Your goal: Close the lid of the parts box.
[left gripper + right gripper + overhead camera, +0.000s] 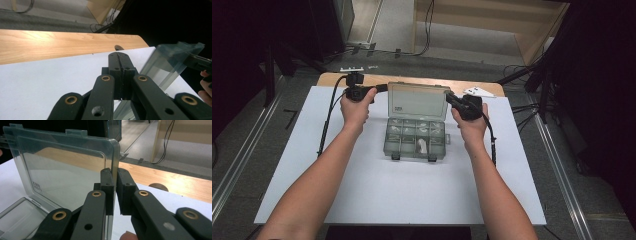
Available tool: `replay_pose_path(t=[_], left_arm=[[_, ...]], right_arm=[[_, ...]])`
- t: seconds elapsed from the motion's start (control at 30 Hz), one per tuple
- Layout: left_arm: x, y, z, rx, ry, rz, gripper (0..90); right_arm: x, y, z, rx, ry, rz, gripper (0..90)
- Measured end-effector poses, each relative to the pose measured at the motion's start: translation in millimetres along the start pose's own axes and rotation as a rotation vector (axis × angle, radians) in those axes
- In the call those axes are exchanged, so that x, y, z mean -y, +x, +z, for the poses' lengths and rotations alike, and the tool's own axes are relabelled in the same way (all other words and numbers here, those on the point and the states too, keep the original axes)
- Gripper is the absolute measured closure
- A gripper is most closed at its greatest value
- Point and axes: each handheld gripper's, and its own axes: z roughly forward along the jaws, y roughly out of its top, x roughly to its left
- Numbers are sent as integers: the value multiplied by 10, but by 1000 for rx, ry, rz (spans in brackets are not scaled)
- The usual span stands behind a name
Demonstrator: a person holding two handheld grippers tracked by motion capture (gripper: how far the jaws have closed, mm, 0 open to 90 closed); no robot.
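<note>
A clear plastic compartment box [416, 141] stands mid-table with its lid [418, 101] raised. My right gripper [451, 100] is at the lid's right edge. In the right gripper view its jaws [115, 176] are shut on that edge of the lid [67, 170]. My left gripper [382, 88] sits at the lid's upper left corner. In the left gripper view its jaws [121, 58] press together with no gap. There the lid [172, 62] runs off to the right from behind them, its near edge hidden. Small white parts [422, 146] lie in several compartments.
The white sheet [362, 190] covers the table, and bare wood [332, 79] shows along the far edge. A small white object [474, 91] lies at the back right. Cables [326, 125] trail from both grippers.
</note>
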Motion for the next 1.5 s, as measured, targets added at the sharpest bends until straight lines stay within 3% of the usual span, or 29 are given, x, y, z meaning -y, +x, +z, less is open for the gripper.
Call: replay_pose_path(t=[0.17,0.33,0.47,0.6,0.8,0.9,1.1,1.2,1.37,1.5], left_arm=[[-49,-60,63,24,4,21,898],[-71,-125,59,75,24,23,898],[-57,-148,37,78,30,34,898],[-34,-164,13,85,29,56,898],[-4,-171,-16,98,29,65,898],[13,-181,-30,97,29,75,898],[38,-208,-57,93,21,92,898],[46,-224,-74,95,19,96,898],[62,-245,-94,102,13,99,898],[71,-265,-109,103,11,111,898]], right_arm=[[39,15,-29,-3,-26,-12,825],[68,18,-58,-14,-43,-38,820],[65,21,-79,-21,-41,-28,799],[66,37,-121,-45,-35,-14,686],[112,35,-227,-97,-35,5,595],[182,12,-285,-116,-44,10,587],[301,-75,-343,-104,-29,30,588],[303,-101,-360,-94,-27,43,617],[244,-138,-344,-103,-9,83,817],[169,-154,-320,-102,-3,115,874]])
